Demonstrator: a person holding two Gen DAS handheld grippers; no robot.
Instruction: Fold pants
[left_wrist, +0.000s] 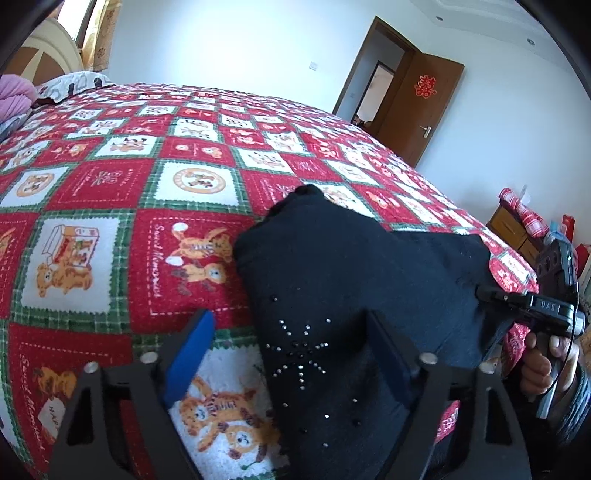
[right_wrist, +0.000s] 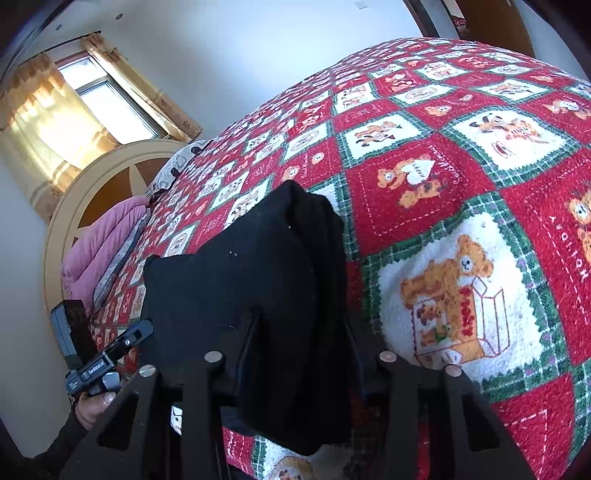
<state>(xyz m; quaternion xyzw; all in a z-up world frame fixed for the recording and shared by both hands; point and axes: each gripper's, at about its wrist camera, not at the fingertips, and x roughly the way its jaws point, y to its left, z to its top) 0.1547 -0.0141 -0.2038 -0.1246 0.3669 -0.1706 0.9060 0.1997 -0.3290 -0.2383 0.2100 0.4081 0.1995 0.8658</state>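
Black pants (left_wrist: 351, 266), folded into a thick bundle with a rhinestone star (left_wrist: 301, 354), lie on the red teddy-bear bedspread (left_wrist: 110, 184). My left gripper (left_wrist: 291, 350) straddles the bundle's left edge. Its blue left pad (left_wrist: 188, 354) stands clear over bare bedspread, and its right finger (left_wrist: 388, 350) rests against the cloth, so it is open. In the right wrist view the pants (right_wrist: 240, 277) fill the gap between the fingers of my right gripper (right_wrist: 301, 354), which is shut on the bundle's end. A hand holds each gripper.
The bedspread (right_wrist: 461, 177) stretches away beyond the pants. A pink quilt (right_wrist: 99, 251) and a patterned pillow (left_wrist: 74, 83) lie by the round headboard (right_wrist: 110, 177). A brown door (left_wrist: 417, 107) stands open. A wooden nightstand (left_wrist: 513, 225) is at the bed's right.
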